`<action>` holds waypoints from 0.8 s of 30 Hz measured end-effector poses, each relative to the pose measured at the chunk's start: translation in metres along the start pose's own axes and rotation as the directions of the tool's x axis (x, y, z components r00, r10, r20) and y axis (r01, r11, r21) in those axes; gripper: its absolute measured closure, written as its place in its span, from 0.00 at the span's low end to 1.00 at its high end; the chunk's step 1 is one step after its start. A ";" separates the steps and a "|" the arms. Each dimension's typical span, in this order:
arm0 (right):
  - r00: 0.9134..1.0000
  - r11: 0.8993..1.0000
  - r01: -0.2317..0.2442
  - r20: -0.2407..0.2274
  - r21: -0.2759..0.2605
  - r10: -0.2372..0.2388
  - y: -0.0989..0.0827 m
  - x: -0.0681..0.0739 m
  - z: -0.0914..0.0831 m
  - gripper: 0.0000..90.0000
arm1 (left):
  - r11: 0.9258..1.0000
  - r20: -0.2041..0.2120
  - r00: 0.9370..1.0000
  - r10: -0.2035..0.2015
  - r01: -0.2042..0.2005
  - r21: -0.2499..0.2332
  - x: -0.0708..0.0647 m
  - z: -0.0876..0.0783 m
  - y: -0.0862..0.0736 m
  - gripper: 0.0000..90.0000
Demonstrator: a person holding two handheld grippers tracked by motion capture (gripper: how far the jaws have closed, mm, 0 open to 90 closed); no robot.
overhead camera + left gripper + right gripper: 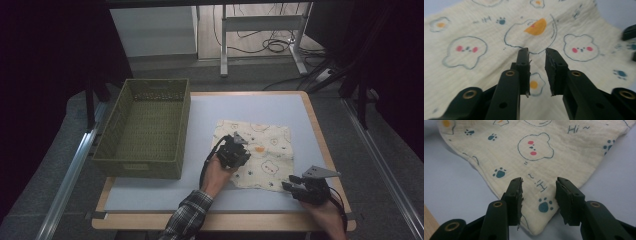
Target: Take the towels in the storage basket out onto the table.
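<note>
Cloth (255, 153) lay flat under both parted, empty grippers, left (537, 72) at its middle, right (538, 200) over a corner, so closing too high could miss the thin fabric.

The room sits dim and dark at both sides, while soft overhead light falls evenly on the counter (280, 107). Shadows are faint. Close up, the cloth (486, 72) blurs slightly toward the edges.
</note>
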State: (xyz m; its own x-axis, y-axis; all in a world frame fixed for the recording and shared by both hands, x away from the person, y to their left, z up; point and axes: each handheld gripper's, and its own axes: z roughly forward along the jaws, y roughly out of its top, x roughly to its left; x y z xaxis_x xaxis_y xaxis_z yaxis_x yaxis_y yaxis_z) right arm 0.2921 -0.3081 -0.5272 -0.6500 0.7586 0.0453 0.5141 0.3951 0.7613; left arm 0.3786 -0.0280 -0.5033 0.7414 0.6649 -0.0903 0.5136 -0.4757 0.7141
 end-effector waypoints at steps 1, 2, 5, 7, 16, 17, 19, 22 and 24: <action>1.000 1.000 0.000 0.000 0.000 0.000 0.000 0.000 0.000 0.63 | 1.000 -0.004 1.000 0.007 -0.007 0.010 0.001 0.004 0.001 0.80; 1.000 1.000 0.000 -0.001 -0.001 0.000 0.000 0.000 0.000 0.63 | 1.000 -0.004 1.000 0.012 -0.012 0.016 0.001 0.006 0.002 0.77; 1.000 1.000 -0.001 -0.004 -0.004 0.001 -0.001 0.000 0.000 0.63 | 1.000 -0.006 1.000 -0.001 0.001 -0.019 0.005 -0.007 -0.001 0.70; 1.000 1.000 -0.001 -0.006 -0.003 0.001 -0.001 -0.001 0.000 0.63 | 0.999 -0.016 1.000 -0.007 0.006 -0.035 0.007 -0.022 -0.006 0.68; 1.000 1.000 -0.001 -0.008 -0.003 0.001 0.000 -0.001 0.000 0.63 | 0.999 -0.081 0.995 -0.049 0.047 -0.021 0.007 -0.073 -0.069 0.69; 1.000 1.000 0.000 -0.007 -0.003 0.000 0.000 -0.001 0.000 0.63 | 0.999 -0.093 0.994 -0.048 0.046 -0.016 0.006 -0.074 -0.074 0.69; 1.000 1.000 -0.002 -0.007 -0.003 0.002 -0.001 -0.001 0.000 0.63 | 0.998 -0.110 0.992 -0.061 0.060 -0.011 0.007 -0.079 -0.089 0.70; 1.000 1.000 -0.002 -0.007 -0.003 0.002 -0.001 -0.001 0.000 0.63 | 0.997 -0.119 0.990 -0.074 0.075 0.002 0.008 -0.079 -0.102 0.71; 1.000 1.000 -0.004 -0.008 -0.003 0.004 -0.001 -0.001 0.000 0.62 | 0.996 -0.132 0.988 -0.080 0.083 0.018 0.009 -0.076 -0.108 0.71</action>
State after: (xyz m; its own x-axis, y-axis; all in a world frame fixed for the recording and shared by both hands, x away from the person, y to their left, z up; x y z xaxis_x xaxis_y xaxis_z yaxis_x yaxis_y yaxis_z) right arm 0.2925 -0.3094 -0.5275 -0.6526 0.7558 0.0536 0.5148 0.3903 0.7634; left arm 0.2967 0.0729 -0.5279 0.6348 0.7708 -0.0548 0.5810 -0.4294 0.6914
